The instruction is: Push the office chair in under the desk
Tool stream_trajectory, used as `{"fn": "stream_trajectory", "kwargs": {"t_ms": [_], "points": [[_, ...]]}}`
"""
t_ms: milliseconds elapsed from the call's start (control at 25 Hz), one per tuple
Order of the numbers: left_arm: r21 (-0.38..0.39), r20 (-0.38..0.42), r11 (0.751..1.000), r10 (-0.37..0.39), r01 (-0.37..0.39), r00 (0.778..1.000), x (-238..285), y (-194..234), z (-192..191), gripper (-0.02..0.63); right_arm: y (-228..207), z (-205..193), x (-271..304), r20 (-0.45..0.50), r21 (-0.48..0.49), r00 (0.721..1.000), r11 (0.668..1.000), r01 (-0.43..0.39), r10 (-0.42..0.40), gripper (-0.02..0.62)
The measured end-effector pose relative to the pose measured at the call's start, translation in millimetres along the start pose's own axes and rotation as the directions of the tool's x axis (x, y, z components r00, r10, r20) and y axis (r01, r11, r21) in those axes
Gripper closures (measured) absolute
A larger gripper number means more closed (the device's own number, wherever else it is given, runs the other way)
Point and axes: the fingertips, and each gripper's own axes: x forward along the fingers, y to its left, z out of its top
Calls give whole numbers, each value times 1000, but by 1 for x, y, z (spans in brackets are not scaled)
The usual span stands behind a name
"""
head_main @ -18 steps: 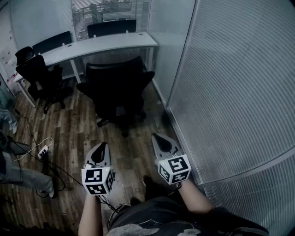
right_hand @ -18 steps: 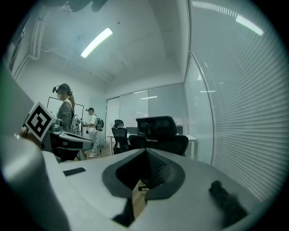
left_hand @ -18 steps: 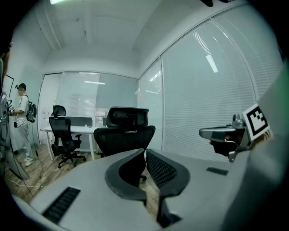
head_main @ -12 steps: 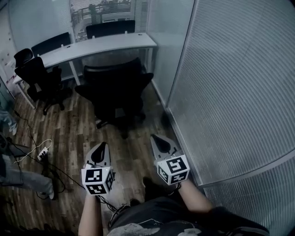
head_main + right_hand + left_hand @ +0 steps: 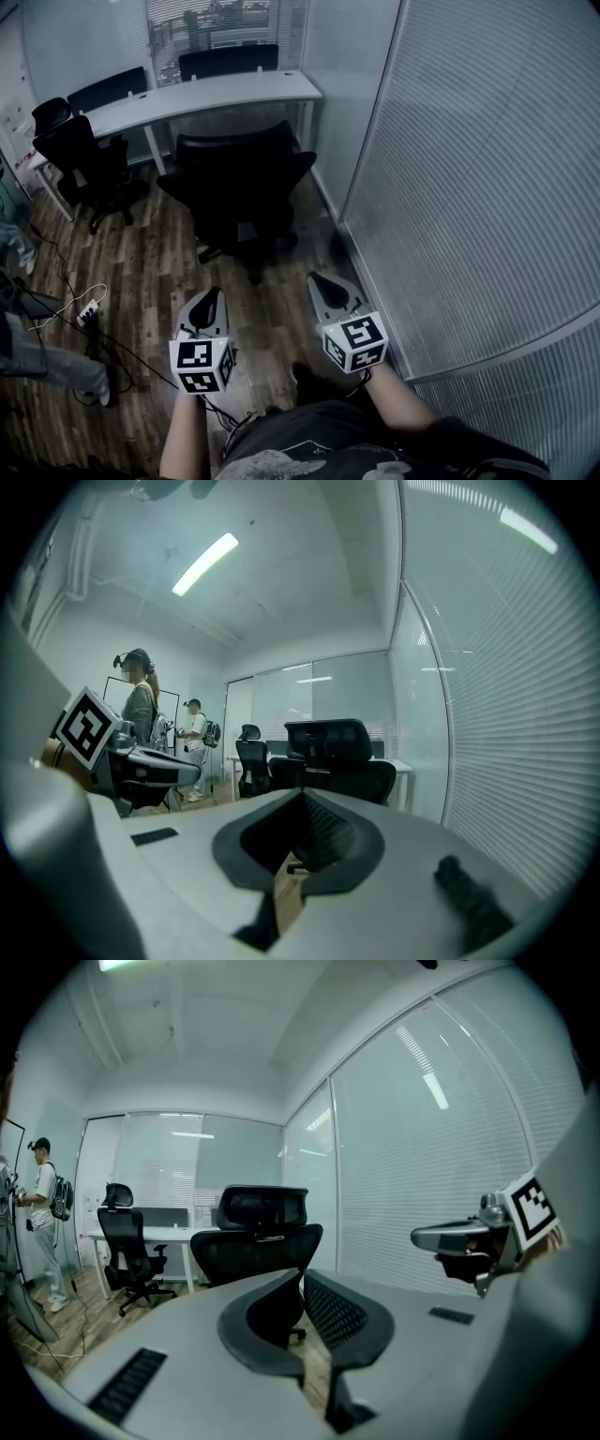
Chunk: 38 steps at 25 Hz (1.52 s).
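Note:
A black mesh office chair [image 5: 239, 183] stands on the wood floor, pulled out from the white desk [image 5: 202, 94], its back turned toward me. The same office chair [image 5: 258, 1241] fills the middle of the left gripper view, and the office chair [image 5: 333, 761] also sits ahead in the right gripper view. My left gripper [image 5: 208, 300] and right gripper [image 5: 322, 284] hover side by side well short of the chair, both shut with nothing between the jaws. Neither touches the chair.
A second black chair [image 5: 80, 159] stands at the desk's left end, and more chairs [image 5: 225, 58] sit behind the desk. A frosted glass wall [image 5: 469, 187] runs along the right. Cables and a power strip [image 5: 86, 307] lie on the floor at left, near a standing person [image 5: 42, 1218].
The view shifted slightly; both grippers stay in much the same place, and the chair has not moved.

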Motion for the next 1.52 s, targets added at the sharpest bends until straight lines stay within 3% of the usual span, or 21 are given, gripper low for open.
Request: {"fn": "stream_trajectory", "kwargs": {"t_ms": [160, 400, 600, 1520], "points": [[8, 1, 1000, -3, 3, 1000, -11, 5, -4, 578, 12, -4, -7, 13, 38, 1000, 999, 16, -17, 572], [107, -7, 994, -9, 9, 1000, -15, 6, -12, 578, 7, -10, -17, 27, -65, 991, 989, 136, -134, 572], [87, -4, 996, -4, 4, 1000, 1, 14, -10, 578, -18, -19, -5, -11, 14, 987, 987, 160, -160, 572], [90, -24, 986, 145, -142, 989, 177, 91, 39, 577, -131, 14, 186, -17, -175, 995, 980, 92, -97, 571]]}}
